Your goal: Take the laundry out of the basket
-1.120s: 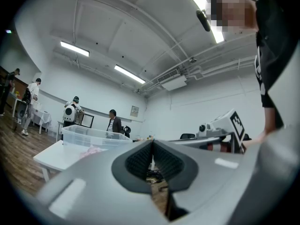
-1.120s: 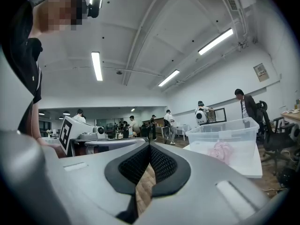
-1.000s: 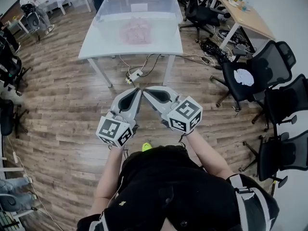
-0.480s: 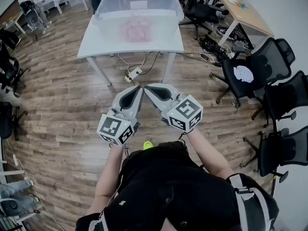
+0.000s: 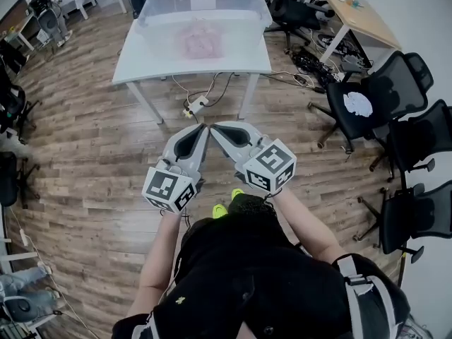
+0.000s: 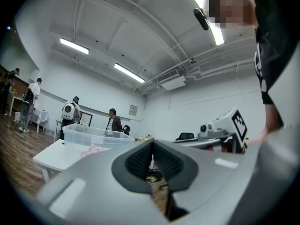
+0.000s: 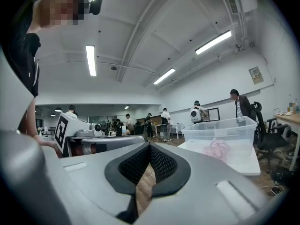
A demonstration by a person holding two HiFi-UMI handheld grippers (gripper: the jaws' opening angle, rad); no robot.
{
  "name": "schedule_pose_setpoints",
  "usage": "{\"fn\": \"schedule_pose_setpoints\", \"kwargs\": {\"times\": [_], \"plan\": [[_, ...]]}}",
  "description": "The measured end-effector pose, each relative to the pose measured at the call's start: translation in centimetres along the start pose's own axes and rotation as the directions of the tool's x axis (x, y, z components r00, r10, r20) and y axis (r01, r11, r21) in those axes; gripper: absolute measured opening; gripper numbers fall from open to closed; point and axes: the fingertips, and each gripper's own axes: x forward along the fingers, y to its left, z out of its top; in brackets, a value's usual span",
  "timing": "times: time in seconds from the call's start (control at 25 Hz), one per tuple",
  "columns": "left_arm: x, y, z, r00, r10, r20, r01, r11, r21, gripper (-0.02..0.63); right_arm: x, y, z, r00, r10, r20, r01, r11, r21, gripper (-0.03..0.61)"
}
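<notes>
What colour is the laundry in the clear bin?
The crumpled laundry is pink, clearest in the right gripper view.

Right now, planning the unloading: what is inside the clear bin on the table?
A pink bundle of laundry lies inside the clear bin on the white table. The bin's cloudy walls blur it; anything underneath is hidden.

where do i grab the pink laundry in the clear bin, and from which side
Pinch a raised fold at the top of the pink laundry, coming straight down through the open top of the clear bin. The laundry lies as a loose crumpled heap on the bin floor, walled in on every side, so a sideways approach looks blocked.
</notes>
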Motion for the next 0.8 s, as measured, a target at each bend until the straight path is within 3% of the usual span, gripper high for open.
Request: {"fn": "schedule_pose_setpoints", "kwargs": {"times": [0.4, 0.8], "plan": [[1.7, 1.4, -0.9, 1.0, 0.007, -0.009, -0.007, 1.0, -0.019, -0.005, 1.4, -2.2, -0.8, 1.0, 0.005, -0.007, -0.005, 0.999, 0.032, 0.0], [7.6, 6.7, -1.2, 0.999, 0.044, -0.024, -0.044, 0.999, -0.016, -0.005, 5.9, -8.8, -0.2, 0.999, 0.033, -0.001, -0.033, 0.999, 0.032, 0.0]]}}
